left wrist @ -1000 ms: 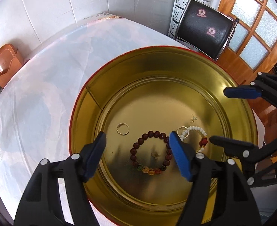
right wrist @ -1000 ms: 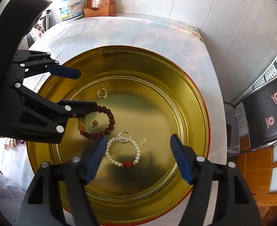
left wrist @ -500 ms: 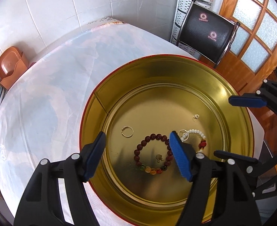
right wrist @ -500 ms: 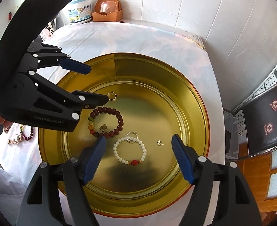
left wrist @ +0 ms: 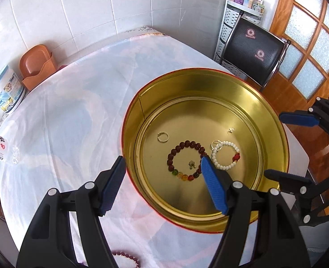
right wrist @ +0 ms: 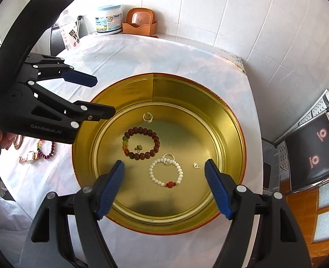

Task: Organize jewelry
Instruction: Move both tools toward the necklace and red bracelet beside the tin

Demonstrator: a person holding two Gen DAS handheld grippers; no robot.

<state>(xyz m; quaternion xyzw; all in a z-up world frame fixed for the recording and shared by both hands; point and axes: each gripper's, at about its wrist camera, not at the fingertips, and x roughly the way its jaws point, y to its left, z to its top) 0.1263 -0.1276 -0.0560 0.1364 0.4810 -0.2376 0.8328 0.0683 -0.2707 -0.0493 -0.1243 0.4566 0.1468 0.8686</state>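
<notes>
A round gold tin (left wrist: pixel 274 116) (right wrist: pixel 236 120) stands on the white tablecloth. Inside it lie a dark brown bead bracelet (left wrist: pixel 185 144) (right wrist: pixel 142 130), a white bead bracelet (left wrist: pixel 229 144) (right wrist: pixel 155 178), a thin ring (left wrist: pixel 162 137) (right wrist: pixel 147 117), a small stud (left wrist: pixel 230 130) (right wrist: pixel 196 165) and a tiny charm (left wrist: pixel 191 164). My left gripper (left wrist: pixel 164 184) (right wrist: pixel 100 96) is open and empty above the tin's left rim. My right gripper (right wrist: pixel 164 186) (left wrist: pixel 283 147) is open and empty above the tin's near rim. More bracelets (right wrist: pixel 44 150) and a watch (right wrist: pixel 29 157) lie on the cloth left of the tin.
A purple bracelet (left wrist: pixel 128 258) lies by the table's near edge. An orange holder (left wrist: pixel 37 67) (right wrist: pixel 139 23), a white tub (left wrist: pixel 5 91) (right wrist: pixel 109 19) and a bottle (right wrist: pixel 71 33) stand by the tiled wall. A black chair (left wrist: pixel 253 53) (right wrist: pixel 312 154) is beside the table.
Both grippers have drawn back and up from the tin, so it looks smaller. The left gripper has shifted left toward the rim. Both stay open; the jewelry has not moved.
</notes>
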